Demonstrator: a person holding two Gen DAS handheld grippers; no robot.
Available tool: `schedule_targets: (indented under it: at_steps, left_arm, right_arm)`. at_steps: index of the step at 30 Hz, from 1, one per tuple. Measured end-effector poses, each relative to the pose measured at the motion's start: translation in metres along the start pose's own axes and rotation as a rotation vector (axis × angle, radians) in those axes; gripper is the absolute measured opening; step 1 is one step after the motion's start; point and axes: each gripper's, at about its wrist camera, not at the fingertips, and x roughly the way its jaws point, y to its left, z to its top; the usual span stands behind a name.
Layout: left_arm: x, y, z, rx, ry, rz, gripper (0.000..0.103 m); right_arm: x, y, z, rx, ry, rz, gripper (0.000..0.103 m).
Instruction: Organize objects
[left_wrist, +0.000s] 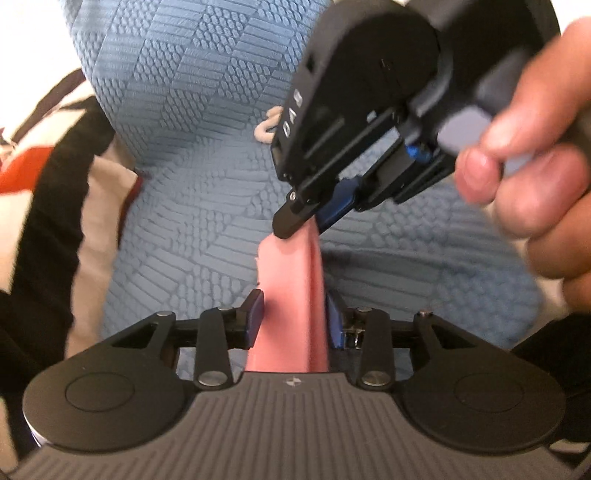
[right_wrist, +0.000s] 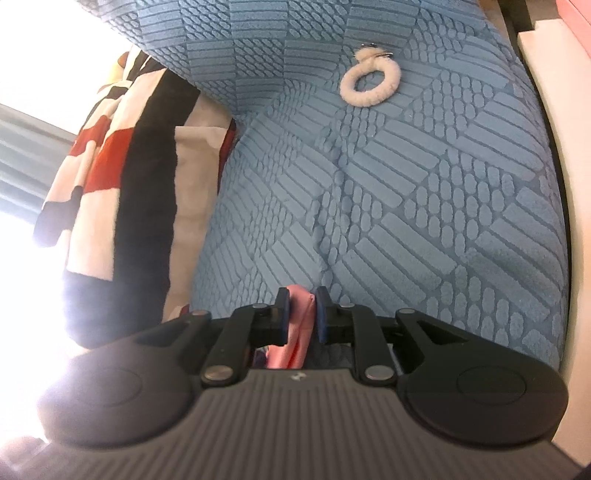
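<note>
Pink cloth (left_wrist: 291, 291) pinched by left gripper (left_wrist: 294, 317) and right gripper (right_wrist: 302, 317) jaws; white fluffy ring (right_wrist: 370, 85), possibly scrunchie, on blue sofa (right_wrist: 424, 221).

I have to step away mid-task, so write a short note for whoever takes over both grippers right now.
Left gripper: shut on the pink cloth, near end.
Right gripper: shut on the far end of the same cloth, so it spans between both, above the blue cover.
White fluffy ring: lying loose on the cover, ahead of the right gripper.
Patterned fabric: at the left edge.
Done: cloth picked up.
Left: put the cloth away, then probably the ring.
</note>
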Motion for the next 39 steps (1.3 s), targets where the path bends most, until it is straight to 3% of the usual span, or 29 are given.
schedule_targets:
  at_steps: [6, 8, 10, 13, 17, 21, 33, 39]
  left_arm:
    - [0.017, -0.01, 0.003, 0.121, -0.006, 0.086, 0.039]
    - [0.02, -0.006, 0.007, 0.118, -0.002, 0.063, 0.025]
    - [0.02, 0.002, 0.011, 0.087, 0.0, 0.026, 0.02]
    - [0.023, 0.024, 0.022, 0.001, 0.011, -0.06, 0.016]
    - [0.032, 0.067, 0.036, -0.188, 0.02, -0.203, 0.015]
    - [0.044, 0.104, 0.043, -0.365, 0.012, -0.328, 0.015]
    - [0.069, 0.138, 0.042, -0.525, 0.041, -0.479, 0.015]
    - [0.079, 0.151, 0.037, -0.631, 0.053, -0.59, 0.015]
  right_arm:
    - [-0.002, -0.001, 0.0, 0.026, -0.008, 0.013, 0.018]
    - [-0.004, -0.002, 0.003, 0.032, -0.02, 0.012, 0.018]
    - [-0.007, -0.003, 0.007, 0.039, -0.037, 0.019, 0.019]
    - [-0.018, 0.001, 0.017, 0.009, -0.105, 0.025, 0.019]
    - [-0.034, 0.003, 0.037, -0.022, -0.202, 0.03, 0.022]
    - [-0.036, 0.003, 0.059, -0.072, -0.284, -0.047, 0.044]
    - [0.028, 0.002, 0.127, -0.26, -0.265, -0.303, 0.044]
    - [0.042, -0.01, 0.148, -0.274, -0.257, -0.315, 0.042]
